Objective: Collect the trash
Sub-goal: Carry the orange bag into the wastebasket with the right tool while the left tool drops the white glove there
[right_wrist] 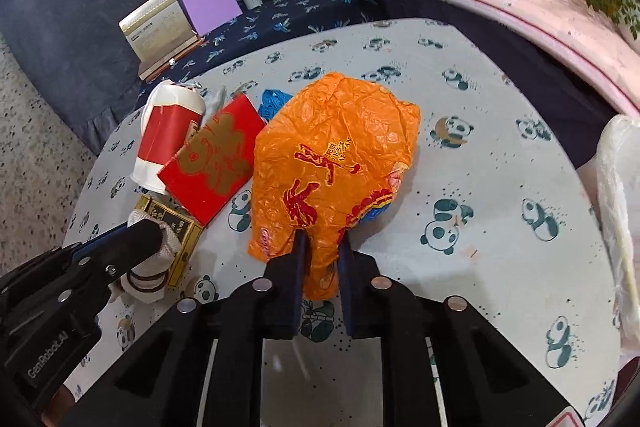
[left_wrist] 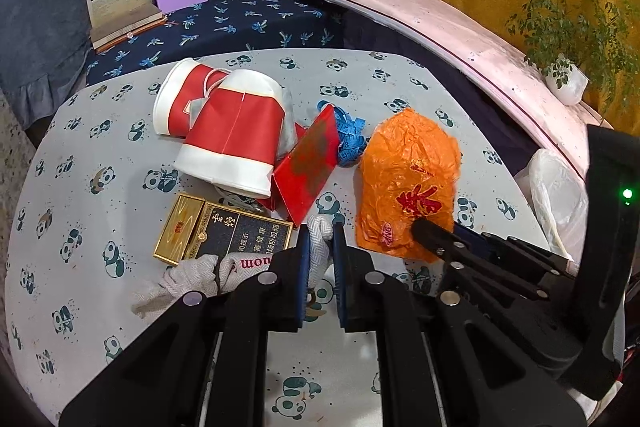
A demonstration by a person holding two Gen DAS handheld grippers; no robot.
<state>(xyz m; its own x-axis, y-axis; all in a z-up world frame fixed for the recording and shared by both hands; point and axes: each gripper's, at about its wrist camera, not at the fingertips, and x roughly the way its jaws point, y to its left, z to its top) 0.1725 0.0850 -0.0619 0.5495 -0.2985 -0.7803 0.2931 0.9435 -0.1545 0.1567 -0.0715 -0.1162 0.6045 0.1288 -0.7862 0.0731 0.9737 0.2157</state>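
Much of the trash is only half visible to you. The blue tape (left_wrist: 349, 135) is mostly buried behind the red envelope (left_wrist: 310, 163) and the orange plastic bag (left_wrist: 408, 179). The gold and black box (left_wrist: 224, 231) is cut across by the grey sock (left_wrist: 200, 275) lying over its near edge, and from the right wrist view most of that box is covered by your left tool (right_wrist: 150, 233). A pale plastic bag (left_wrist: 556, 195) at the right edge of the surface (left_wrist: 100, 211) is washed out and partly behind the right tool's body, so its contents cannot be made out. The two red and white paper cups (left_wrist: 228, 131) lie on their sides, one overlapping the other.

Your left tool (left_wrist: 320, 239) is nearly closed, its fingers (left_wrist: 303, 251) clamped on a fold of the grey sock, whose cuff trails to the left on the panda-print cloth.

Your right tool (right_wrist: 322, 247) has just been closing and now stands narrow, pinching the near edge of the orange plastic bag between its fingers (right_wrist: 298, 259); the bag's bulk rests on the surface ahead, just beside the red envelope
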